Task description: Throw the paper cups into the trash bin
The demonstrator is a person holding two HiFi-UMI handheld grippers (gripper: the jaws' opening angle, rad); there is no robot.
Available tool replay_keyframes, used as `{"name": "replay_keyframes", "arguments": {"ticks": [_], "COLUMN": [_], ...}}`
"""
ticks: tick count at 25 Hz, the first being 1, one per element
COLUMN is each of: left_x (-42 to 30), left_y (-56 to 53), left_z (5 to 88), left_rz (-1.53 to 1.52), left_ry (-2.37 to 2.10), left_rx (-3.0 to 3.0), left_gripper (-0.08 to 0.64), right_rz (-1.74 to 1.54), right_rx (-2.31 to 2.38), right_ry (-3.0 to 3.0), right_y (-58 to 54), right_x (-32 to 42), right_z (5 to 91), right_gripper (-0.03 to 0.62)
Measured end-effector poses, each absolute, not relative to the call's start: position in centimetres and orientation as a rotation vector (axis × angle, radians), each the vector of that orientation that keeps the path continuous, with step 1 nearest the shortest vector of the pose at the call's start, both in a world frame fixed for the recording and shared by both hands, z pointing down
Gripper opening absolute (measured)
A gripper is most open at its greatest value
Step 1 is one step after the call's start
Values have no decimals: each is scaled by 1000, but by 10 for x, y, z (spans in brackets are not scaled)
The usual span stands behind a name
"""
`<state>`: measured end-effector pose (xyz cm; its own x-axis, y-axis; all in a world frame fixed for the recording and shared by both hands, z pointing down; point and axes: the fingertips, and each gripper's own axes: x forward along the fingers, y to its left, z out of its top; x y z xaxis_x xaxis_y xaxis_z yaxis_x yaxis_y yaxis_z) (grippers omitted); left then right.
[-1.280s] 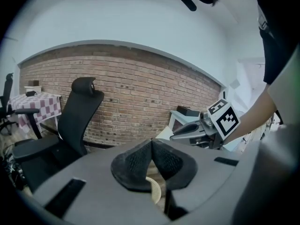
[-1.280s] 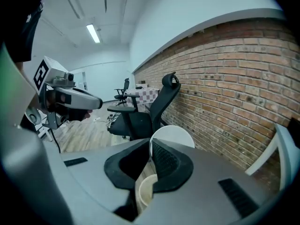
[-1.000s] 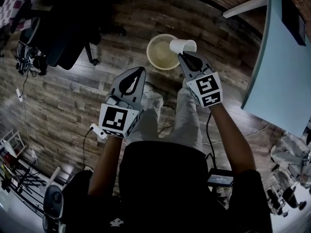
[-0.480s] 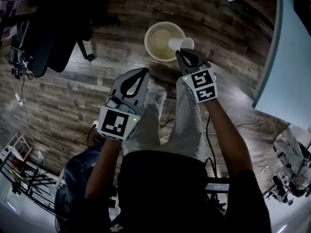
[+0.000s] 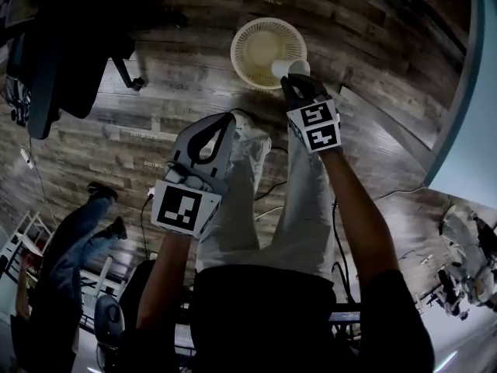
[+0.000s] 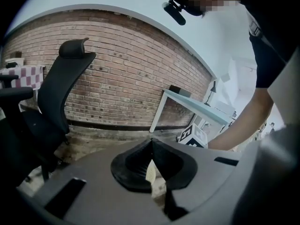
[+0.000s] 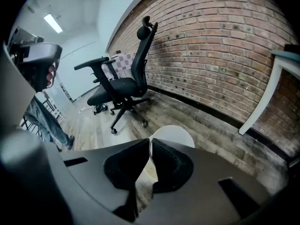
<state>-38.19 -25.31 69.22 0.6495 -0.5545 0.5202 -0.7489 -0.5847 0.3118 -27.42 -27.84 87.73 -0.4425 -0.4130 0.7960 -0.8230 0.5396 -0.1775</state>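
Wooden floor is spreading below us. We are holding our left gripper with its jaws together on nothing. Further right, our right gripper is clamping the white paper cup by its wall, over the near rim of the cream trash bin.

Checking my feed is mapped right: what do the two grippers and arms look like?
Both the left gripper and right gripper have grey shells, black-lined fingers and a white cube with black square markers. Short black sleeves.
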Motion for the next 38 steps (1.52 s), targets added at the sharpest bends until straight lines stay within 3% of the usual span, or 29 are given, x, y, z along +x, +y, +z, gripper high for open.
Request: {"name": "replay_keyframes", "arguments": {"ticks": [19,34,38], "left_x": [-403,-396,-390], "left_y": [-236,-237,-242], "left_z": [793,820,823], "left_rz": [567,603,599], "left_ry": [-990,-943,-925], "left_rx": [2241,2249,2265], "left_gripper": [0,0,0], "right_rz": [851,936,952], "right_rx": [904,966,978], "right_ry": [-1836,-1824,-1826], "right_y": [-237,-243,-246], "right_x": [-275,-276,-275], "right_z": [1073,1109,1111], "right_gripper": [21,23,54]}}
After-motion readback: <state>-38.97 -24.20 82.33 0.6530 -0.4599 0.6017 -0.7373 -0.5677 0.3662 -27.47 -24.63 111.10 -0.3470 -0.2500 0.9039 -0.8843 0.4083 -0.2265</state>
